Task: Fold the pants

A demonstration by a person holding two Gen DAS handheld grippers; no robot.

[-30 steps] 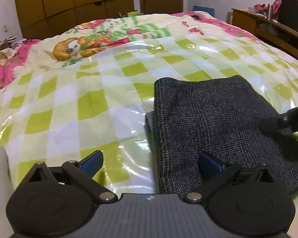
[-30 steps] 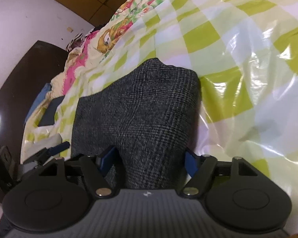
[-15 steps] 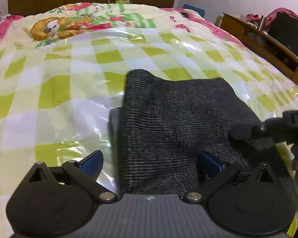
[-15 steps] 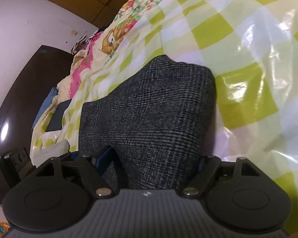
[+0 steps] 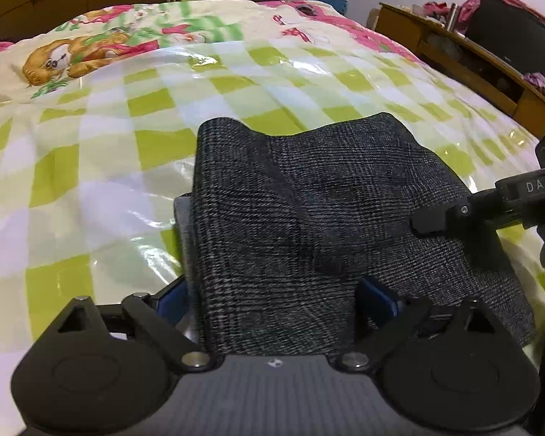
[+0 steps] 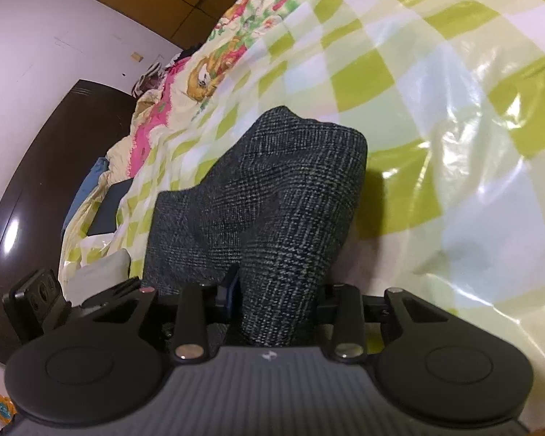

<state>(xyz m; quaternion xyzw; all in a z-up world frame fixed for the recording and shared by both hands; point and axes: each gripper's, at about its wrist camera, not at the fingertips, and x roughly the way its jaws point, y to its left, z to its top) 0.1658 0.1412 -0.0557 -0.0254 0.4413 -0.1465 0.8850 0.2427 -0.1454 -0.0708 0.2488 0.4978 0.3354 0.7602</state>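
Note:
The dark grey checked pants (image 5: 309,218) lie folded on the green-and-white checked bed cover, near edge lifted and bunched. My left gripper (image 5: 272,301) straddles the near edge of the pants; its jaws stand partly closed around the cloth, blue pads on both sides. My right gripper (image 6: 272,298) is shut on the pants (image 6: 272,200), pinching a raised ridge of cloth. The right gripper also shows in the left wrist view (image 5: 454,218), at the right edge of the pants.
The bed cover (image 5: 127,127) spreads wide around the pants, with a cartoon dog print (image 5: 51,65) at the far end. A wooden shelf unit (image 5: 472,65) stands along the right. Wooden wardrobes are behind. A dark cabinet (image 6: 29,200) is on the left in the right wrist view.
The left gripper moved right and onto the pants' near edge, its jaws narrowing around the cloth. The right gripper closed on the pants and lifted the cloth into a ridge.

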